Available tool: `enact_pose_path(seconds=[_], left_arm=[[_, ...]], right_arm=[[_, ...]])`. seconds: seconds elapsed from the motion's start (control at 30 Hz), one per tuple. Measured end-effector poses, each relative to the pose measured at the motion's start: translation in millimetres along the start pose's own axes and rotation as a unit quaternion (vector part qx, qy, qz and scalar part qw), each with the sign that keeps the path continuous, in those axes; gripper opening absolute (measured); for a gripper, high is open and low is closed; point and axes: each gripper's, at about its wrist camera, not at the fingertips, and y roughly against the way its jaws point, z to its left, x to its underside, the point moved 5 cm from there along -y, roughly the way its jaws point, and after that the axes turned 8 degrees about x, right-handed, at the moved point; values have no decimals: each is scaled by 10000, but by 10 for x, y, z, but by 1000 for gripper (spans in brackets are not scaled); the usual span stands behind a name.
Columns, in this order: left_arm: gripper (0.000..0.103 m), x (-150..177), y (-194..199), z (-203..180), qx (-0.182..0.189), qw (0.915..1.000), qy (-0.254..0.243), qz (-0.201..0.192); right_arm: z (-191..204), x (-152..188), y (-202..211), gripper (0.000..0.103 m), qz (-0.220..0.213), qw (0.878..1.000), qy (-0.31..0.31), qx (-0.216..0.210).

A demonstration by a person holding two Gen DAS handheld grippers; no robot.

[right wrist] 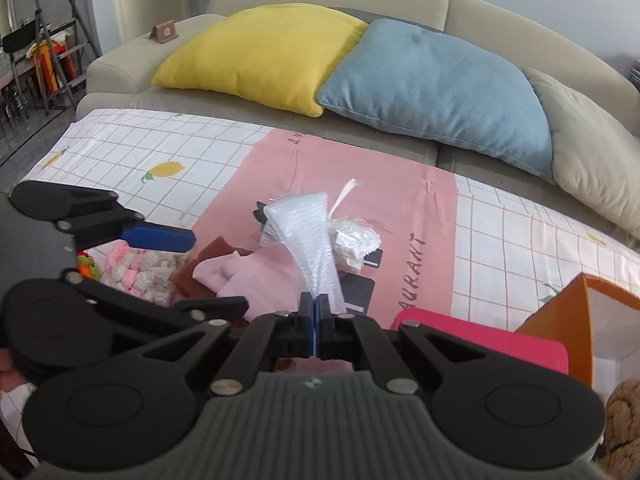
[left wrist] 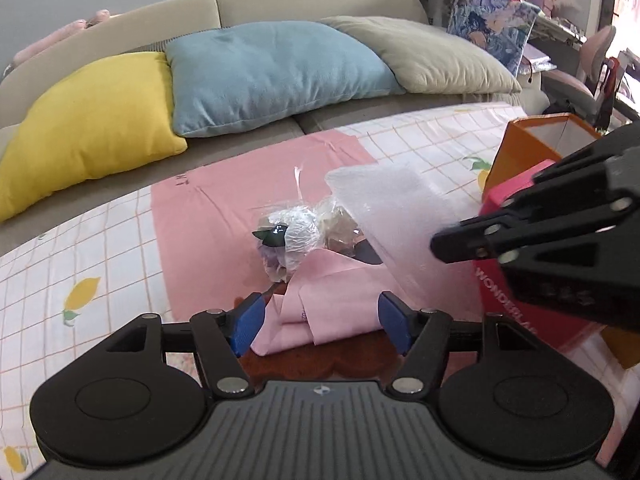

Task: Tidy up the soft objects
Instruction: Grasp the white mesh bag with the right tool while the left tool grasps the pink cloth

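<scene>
My right gripper (right wrist: 315, 304) is shut on a white bubble-wrap sheet (right wrist: 304, 236) and holds it up above the pile; the sheet also shows in the left wrist view (left wrist: 392, 216). My left gripper (left wrist: 322, 318) is open, its blue pads on either side of a folded pink cloth (left wrist: 320, 300) without pinching it. The pink cloth (right wrist: 256, 276) lies on a brown cloth (right wrist: 208, 256). Plastic-wrapped soft items (left wrist: 292, 236) lie behind it on the pink mat (left wrist: 224, 208). A pink and white knitted piece (right wrist: 140, 268) lies left of the pile.
An orange box (left wrist: 532, 140) and a red box (left wrist: 516, 292) stand at the right on the checked tablecloth (left wrist: 80, 252). Yellow (left wrist: 88, 120), blue (left wrist: 272, 68) and beige (left wrist: 432, 56) cushions lean on the sofa behind. A brown plush (right wrist: 624, 420) shows at lower right.
</scene>
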Motion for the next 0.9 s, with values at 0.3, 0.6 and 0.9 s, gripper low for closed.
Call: enact_pose_path(seconds=[0.3,0.6,0.9], left_arm=[[61,76,-295,2,202,9994,110,258],[8,35,-248,-190,116,9998,156,90],[8,-48,310,-308,-262,9972,556,-417]], right_arm=[[-50,19,-91,0,98,9997,-209,-106],[-47,49,-150,0,161,9994,-259,-144],[-88,-24,179,0,-185,9992,-354,-95]])
